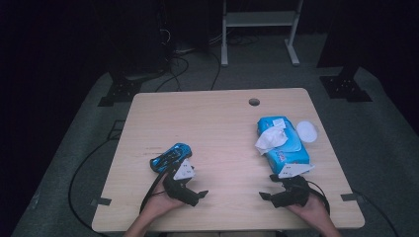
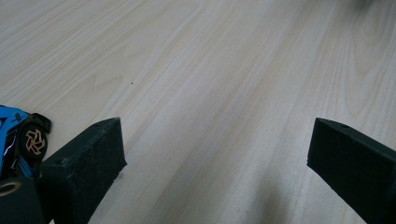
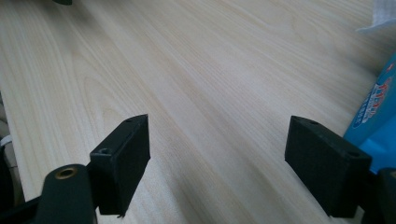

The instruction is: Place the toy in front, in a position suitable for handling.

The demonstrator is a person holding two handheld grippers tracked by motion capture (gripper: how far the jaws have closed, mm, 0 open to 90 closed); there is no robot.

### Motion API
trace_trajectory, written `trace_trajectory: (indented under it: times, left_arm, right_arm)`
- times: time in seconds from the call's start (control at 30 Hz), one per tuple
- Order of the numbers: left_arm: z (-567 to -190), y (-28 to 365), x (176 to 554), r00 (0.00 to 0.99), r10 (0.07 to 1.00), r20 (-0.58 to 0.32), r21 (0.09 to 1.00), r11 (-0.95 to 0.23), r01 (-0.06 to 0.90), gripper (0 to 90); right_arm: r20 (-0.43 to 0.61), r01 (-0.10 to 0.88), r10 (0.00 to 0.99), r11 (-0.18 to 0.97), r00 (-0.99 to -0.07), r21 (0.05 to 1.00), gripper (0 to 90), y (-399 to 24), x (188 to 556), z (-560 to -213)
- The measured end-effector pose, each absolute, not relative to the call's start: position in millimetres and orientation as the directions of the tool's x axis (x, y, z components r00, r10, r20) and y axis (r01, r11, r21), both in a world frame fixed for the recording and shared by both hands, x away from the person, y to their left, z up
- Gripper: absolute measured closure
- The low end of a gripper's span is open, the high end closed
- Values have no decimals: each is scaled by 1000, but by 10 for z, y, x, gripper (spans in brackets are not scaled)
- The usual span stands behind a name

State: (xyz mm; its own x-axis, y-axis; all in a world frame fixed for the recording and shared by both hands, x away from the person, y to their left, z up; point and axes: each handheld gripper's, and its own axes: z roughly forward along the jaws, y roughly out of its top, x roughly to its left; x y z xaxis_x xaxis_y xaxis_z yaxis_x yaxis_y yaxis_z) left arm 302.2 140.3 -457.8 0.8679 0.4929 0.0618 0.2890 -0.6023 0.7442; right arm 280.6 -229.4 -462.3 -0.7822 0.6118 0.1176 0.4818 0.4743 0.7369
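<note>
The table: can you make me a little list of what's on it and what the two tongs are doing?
table: pale wood, with a round hole near the far edge
toy car: blue, lying just beyond the left tongs
wipes pack: blue, a white wipe sticking out of the top
round lid: white, beside the pack
left tongs: open, holding nothing
right tongs: open, holding nothing, next to the pack

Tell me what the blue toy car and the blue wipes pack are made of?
The toy car looks like hard glossy plastic, perhaps part metal: its blue body shines, and the left gripper view shows a black wheel with a gold-coloured hub. The wipes pack looks like soft shiny plastic film, printed and slightly crinkled, with a white wipe sticking out that looks like thin, matte, cloth-like tissue.
</note>
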Motion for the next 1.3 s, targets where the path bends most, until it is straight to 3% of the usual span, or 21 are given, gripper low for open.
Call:
trace_trajectory:
  times: [0.63,1.3]
  left_arm:
    - [-4449,1450,3017,864,495,94,756,-600,261,35]
    - [-4191,1715,3146,816,568,107,796,-540,272,35]
  right_arm:
    - [111,474,610,476,-785,741,212,-2240,2794,-4614]
    - [114,469,606,468,-788,749,210,-2229,2782,-4589]
